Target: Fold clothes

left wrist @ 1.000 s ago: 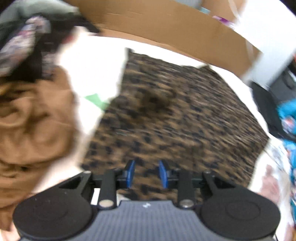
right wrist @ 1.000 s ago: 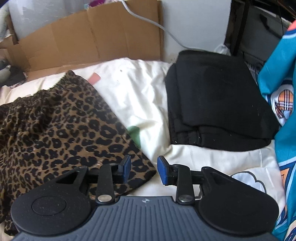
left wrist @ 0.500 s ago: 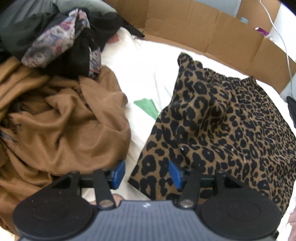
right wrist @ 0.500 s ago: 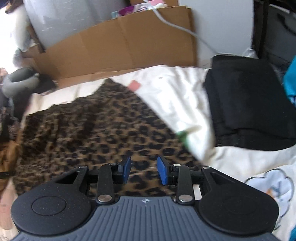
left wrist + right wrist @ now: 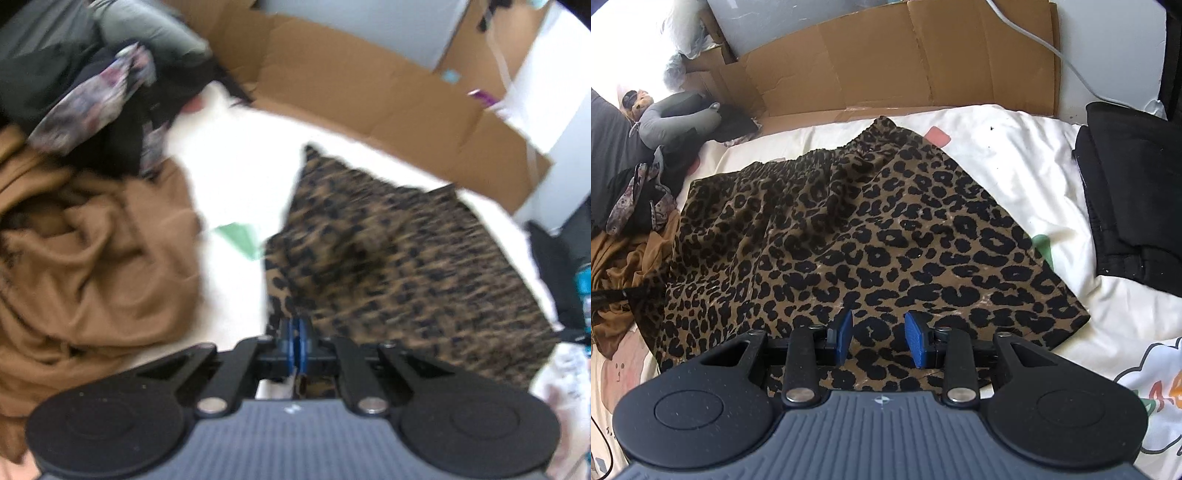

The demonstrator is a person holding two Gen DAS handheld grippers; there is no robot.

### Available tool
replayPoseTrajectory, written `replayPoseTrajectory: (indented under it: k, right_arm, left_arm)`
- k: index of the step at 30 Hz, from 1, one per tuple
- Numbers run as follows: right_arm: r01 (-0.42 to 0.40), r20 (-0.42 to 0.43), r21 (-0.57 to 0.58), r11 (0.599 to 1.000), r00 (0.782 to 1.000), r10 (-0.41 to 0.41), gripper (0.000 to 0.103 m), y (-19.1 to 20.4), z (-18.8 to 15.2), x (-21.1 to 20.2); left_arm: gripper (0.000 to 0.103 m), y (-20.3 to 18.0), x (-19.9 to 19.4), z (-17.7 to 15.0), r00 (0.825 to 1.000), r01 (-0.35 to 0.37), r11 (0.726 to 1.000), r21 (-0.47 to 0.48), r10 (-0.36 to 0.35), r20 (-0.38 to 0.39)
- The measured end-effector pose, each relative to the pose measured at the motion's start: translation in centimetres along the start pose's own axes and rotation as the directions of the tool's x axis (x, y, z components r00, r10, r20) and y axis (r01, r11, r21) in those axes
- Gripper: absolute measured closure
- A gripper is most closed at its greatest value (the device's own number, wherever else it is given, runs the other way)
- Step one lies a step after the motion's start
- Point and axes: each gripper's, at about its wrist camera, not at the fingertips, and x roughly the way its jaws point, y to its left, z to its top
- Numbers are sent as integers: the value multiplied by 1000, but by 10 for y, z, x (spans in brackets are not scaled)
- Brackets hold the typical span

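While the leopard-print skirt (image 5: 849, 236) lies spread flat on the white bedsheet (image 5: 1008, 162), running from under both tongs away toward the cardboard (image 5: 886, 62), the left tongs (image 5: 294, 343) are pinched tight on its near left hem and the right tongs (image 5: 879, 338) hover wide apart just above its near right hem, so this looks like the gripping step before a first fold. Next the right pair should probably drop and close on that hem, so both can carry the edge forward toward the waistband. Blur in the left view hides how much cloth is pinched; the brown garment (image 5: 85, 258) beside the left tongs is cut off.
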Motion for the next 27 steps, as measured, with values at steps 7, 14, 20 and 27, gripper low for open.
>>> replayPoseTrajectory:
  k: [7,14,20,27]
  right_arm:
    - [-15,-13,7,1000,1000,16,65,1,-4,3]
    - [-24,-36,-1,1000,999,24,65,3,-9,7]
    - [-23,-39,3,1000,999,23,65,2,-11,7]
    - [-25,-42,-2,1000,999,25,65,2,-13,9]
  left_arm:
    - [100,-48,12,2,990,140,988,64,-139,-27]
    - [99,-78,57,-17,979,182,976,116,-169,-119]
    - [91,-87,70,-30,970,195,971,138,-170,-175]
    - [89,-75,30,-28,974,197,970,142,-177,-141]
